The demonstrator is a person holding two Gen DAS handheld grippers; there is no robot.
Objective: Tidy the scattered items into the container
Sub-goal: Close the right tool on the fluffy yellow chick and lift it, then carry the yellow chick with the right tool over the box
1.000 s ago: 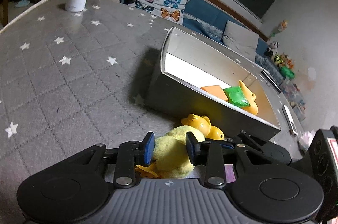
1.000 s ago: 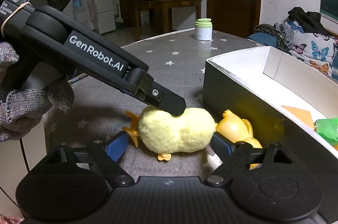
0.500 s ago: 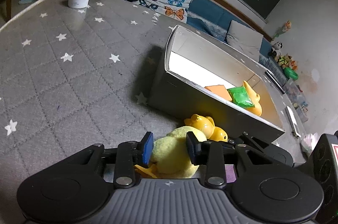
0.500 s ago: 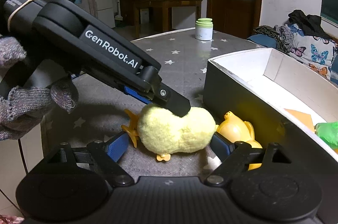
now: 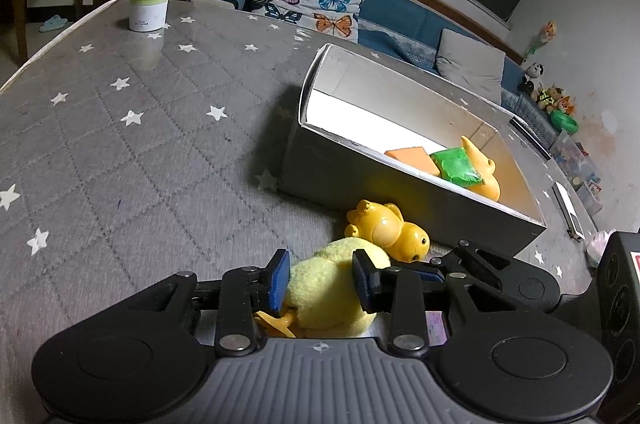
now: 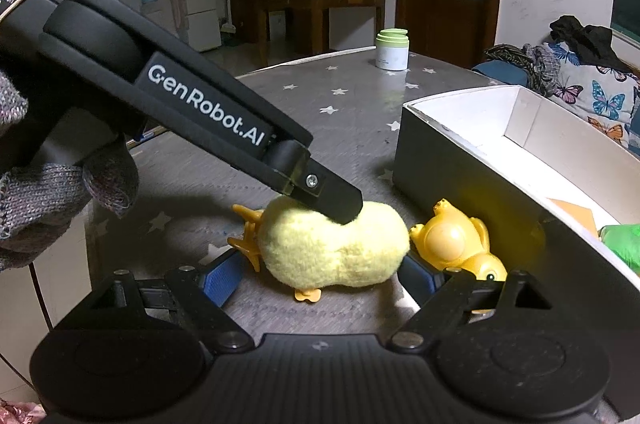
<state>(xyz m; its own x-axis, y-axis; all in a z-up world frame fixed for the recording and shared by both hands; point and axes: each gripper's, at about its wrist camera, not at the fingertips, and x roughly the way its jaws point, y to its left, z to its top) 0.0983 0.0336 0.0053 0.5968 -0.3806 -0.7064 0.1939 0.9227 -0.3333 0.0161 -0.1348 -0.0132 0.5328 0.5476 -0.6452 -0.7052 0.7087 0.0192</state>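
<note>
The plush duck (image 5: 328,288) lies on its side on the grey star-pattern table (image 5: 140,152), close in front of the box (image 5: 400,180). The left gripper (image 5: 320,280) has its two blue pads on both sides of the plush body and presses into the soft fur, so it is clenched on the toy. In the right wrist view the plush duck (image 6: 332,244) is seen with the left gripper's black finger resting on its top, and its orange feet point to the left and downward.

The right gripper (image 6: 320,280) is spread wide; its blue pads stand on each side of the plush duck without touching it. The yellow plastic duck (image 6: 460,248) lies just beside the plush one, between it and the box wall.

The left gripper comes down from the upper left at a slant, held by a hand in a grey knitted glove (image 6: 52,184). Inside the box lie an orange piece (image 5: 412,160), a green packet (image 5: 456,168) and another yellow toy (image 5: 484,172). A white jar with green lid (image 5: 149,6) stands far at the table's edge.
</note>
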